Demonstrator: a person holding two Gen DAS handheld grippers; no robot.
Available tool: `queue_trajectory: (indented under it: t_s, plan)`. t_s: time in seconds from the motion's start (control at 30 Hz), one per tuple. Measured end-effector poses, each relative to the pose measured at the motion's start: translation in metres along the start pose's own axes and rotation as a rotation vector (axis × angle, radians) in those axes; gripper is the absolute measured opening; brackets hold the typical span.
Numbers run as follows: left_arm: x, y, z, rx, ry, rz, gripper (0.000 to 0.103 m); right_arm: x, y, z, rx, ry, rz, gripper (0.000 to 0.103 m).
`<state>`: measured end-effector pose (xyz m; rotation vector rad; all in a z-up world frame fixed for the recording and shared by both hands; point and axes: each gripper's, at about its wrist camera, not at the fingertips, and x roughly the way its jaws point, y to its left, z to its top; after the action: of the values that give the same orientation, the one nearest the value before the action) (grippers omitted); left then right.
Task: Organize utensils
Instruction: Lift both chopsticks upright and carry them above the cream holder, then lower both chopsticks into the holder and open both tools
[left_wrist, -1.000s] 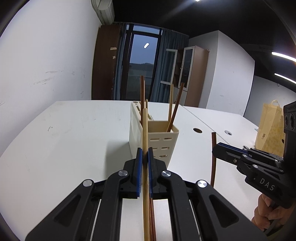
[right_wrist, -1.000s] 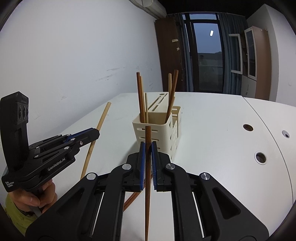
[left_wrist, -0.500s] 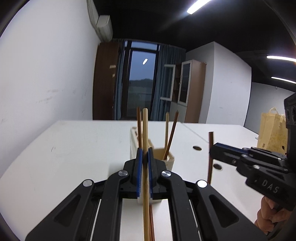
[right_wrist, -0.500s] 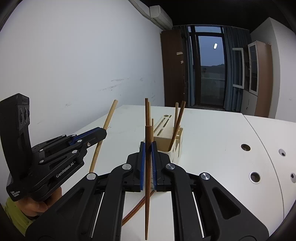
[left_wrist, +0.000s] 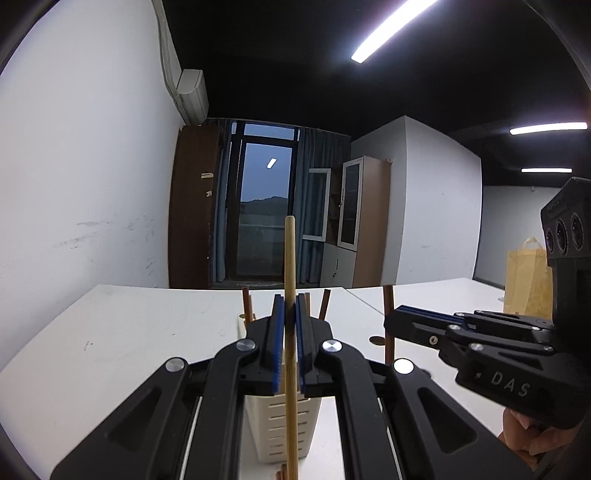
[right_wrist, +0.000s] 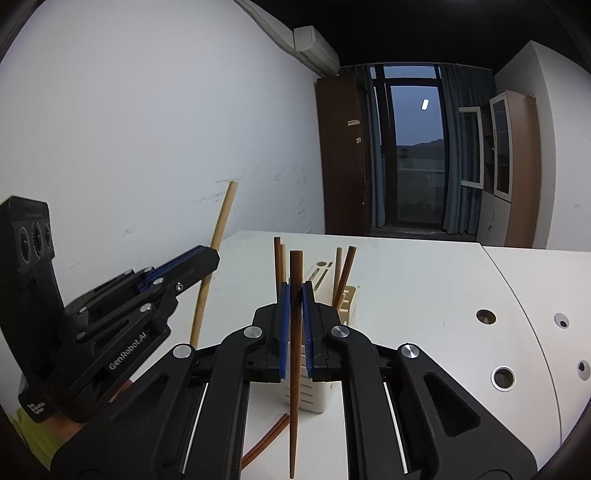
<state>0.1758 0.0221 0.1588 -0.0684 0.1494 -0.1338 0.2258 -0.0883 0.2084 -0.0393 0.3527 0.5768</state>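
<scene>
Light chopstick (left_wrist: 289, 295) is clamped upright between the blue pads of the left gripper (left_wrist: 289, 343); its blunt top rises well above the fingertips, lower end runs out of the bottom of the left wrist view. Dark chopstick (right_wrist: 294, 332) is pinched the same way in the right gripper (right_wrist: 294, 328), near vertical, tapered tip hanging free above the table (right_wrist: 424, 295). Both sets of jaws closed down onto their sticks, no visible gap at the pads. Cream slotted holder (right_wrist: 314, 391) stands on the table right behind both grippers, mostly hidden by them; from the left wrist only its slotted front wall (left_wrist: 280, 424) shows below the fingers. Sticks already standing in it: dark ones (right_wrist: 277, 262) on the left side, a light and a dark one (right_wrist: 345, 273) leaning on the right side. Which compartment each sits in, can't tell. Two loose dark chopsticks (right_wrist: 264, 439) lie on the table in front of the holder, angled, partly under the right gripper. Each gripper shows in the other's camera: right one comes in from the right edge of the left view, left one from the left edge of the right view, light stick tilted in its tips. Yellow paper bag (left_wrist: 528, 277) sits far right on the neighbouring table. Cable holes (right_wrist: 485, 315) in the tabletop to the right.
</scene>
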Motion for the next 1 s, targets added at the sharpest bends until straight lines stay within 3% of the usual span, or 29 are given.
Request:
queue_trajectory:
  t_s: [0.23,0.57,1.0]
  plan:
    - [0.017,0.004,0.002,-0.011,-0.057,0.022,0.006,0.012,-0.01,0.011,0.012,-0.047,0.011,0.006]
    - [0.013,0.0,0.009,-0.002,-0.216,0.024,0.006,0.02,-0.022,0.025,0.017,-0.119,0.042,0.006]
    - [0.02,0.007,0.007,-0.045,-0.362,0.054,0.006,0.014,-0.037,0.039,0.041,-0.273,0.093,0.006]
